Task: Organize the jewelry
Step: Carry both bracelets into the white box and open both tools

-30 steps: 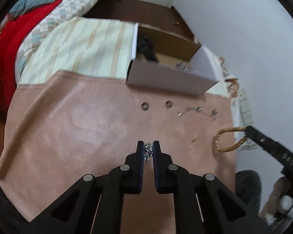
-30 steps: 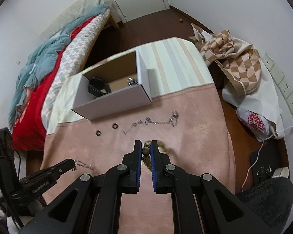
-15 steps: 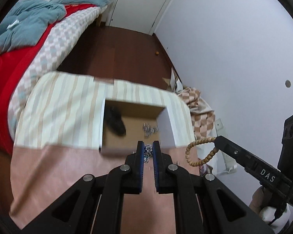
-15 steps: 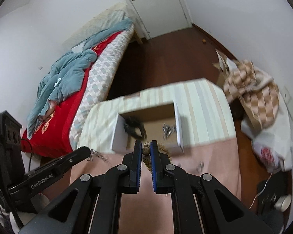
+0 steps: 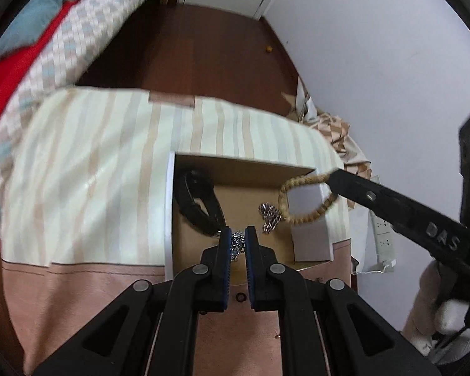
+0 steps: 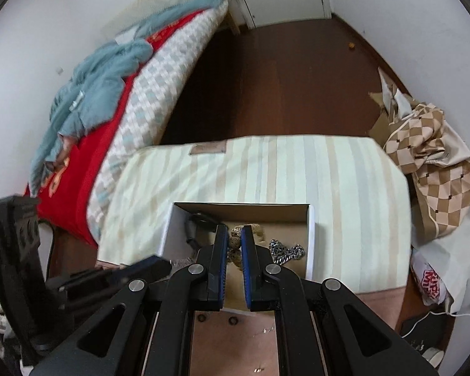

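Jewelry is mid-transfer here, both pieces already hanging over the box. Nearest to the left camera, the left claw (image 5: pixel 238 246) is clamped on a small silver chain (image 5: pixel 237 244), bunched up between the pads so it doesn't dangle and snag. The right claw (image 6: pixel 234 247) is pinched on a wooden bead bracelet (image 5: pixel 300 199), gripping one spot on the loop so the rest hangs open under it; from the left camera you can see that loop sitting right above the box's right side.

Just behind the claws, on the pink mat, a couple of small dark rings (image 6: pixel 233 321) and a thin chain (image 6: pixel 263 330) are waiting their turn, I guess.

Then the cardboard box (image 5: pixel 169 206) itself, open top, on the striped part of the table (image 5: pixel 94 172). Inside are a black band of some sort (image 5: pixel 197 203) against the left wall and a chunky silver piece (image 5: pixel 269 216) on the bottom. Makes sense as the collection spot.

Both claws angle down into the opening, so my read is the drop is next. Letting go low seems smart, so nothing bounces out.

Further back: bed (image 6: pixel 147 94) and dark floor (image 6: pixel 266 87).
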`<state>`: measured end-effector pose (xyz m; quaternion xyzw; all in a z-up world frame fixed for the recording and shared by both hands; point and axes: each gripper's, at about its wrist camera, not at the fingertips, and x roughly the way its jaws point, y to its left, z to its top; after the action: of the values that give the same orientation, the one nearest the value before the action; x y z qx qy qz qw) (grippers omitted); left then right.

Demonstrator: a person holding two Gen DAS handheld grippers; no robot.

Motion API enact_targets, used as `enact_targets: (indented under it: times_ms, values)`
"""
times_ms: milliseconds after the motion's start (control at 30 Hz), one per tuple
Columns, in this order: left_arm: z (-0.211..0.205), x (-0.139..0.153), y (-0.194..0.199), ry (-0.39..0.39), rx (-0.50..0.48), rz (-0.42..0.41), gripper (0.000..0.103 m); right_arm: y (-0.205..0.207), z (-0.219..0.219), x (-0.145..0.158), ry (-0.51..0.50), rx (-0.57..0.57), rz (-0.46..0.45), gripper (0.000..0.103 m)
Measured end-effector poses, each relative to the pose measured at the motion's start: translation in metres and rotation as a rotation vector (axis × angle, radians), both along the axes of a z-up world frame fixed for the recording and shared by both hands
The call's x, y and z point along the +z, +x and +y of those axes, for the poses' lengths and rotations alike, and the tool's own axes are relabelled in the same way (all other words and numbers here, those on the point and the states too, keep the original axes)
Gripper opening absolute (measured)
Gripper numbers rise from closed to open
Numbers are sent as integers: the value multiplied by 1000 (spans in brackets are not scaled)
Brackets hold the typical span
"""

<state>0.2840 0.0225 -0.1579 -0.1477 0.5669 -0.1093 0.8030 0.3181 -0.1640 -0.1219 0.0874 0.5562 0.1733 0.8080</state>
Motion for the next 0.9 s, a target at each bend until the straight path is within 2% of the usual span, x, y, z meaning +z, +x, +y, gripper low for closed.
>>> enact_targets:
  times_ms: [100,200,233,267,300,333,367,433,467,500,600,633,667,700,733,767,800,900]
  values:
    - [3,-8,2,0,36,48,7,13,3,-15,31,12,43,9]
    - [5,-7,1,15,62,50,10,24,5,-21,96,20,74,9]
    - [6,-6,1,32,71,44,17,28,5,-25,125,31,99,9]
    - [6,-5,1,48,77,39,38,31,6,-30,133,37,125,9]
    - [7,-4,2,68,87,40,53,34,6,-35,123,33,145,10]
    - [8,-3,1,89,101,36,77,36,5,-40,92,31,160,10]
    - [8,0,0,96,110,20,79,36,6,-43,65,37,169,11]
    - [9,4,-2,114,114,6,79,32,0,-44,38,27,172,30]
    - [8,6,-3,125,111,0,79,30,-2,-43,36,20,163,48]
    - [7,8,-4,134,112,-6,79,27,-7,-40,27,13,152,57]
    - [4,16,-8,171,112,-41,83,16,-18,-28,-28,-11,109,57]
    - [3,19,-9,196,113,-56,91,11,-22,-24,-61,-21,89,57]
    - [2,23,-13,231,112,-76,96,4,-25,-20,-106,-33,66,61]
    - [2,25,-15,259,114,-92,97,-3,-27,-17,-170,-44,41,72]
    - [1,26,-18,295,114,-110,101,-10,-28,-15,-221,-52,22,78]
    - [1,27,-20,331,116,-123,102,-15,-31,-14,-249,-56,13,89]
    - [0,26,-22,363,118,-133,102,-21,-31,-15,-274,-60,10,95]
    - [1,24,-29,417,122,-147,102,-36,-29,-21,-328,-66,14,97]
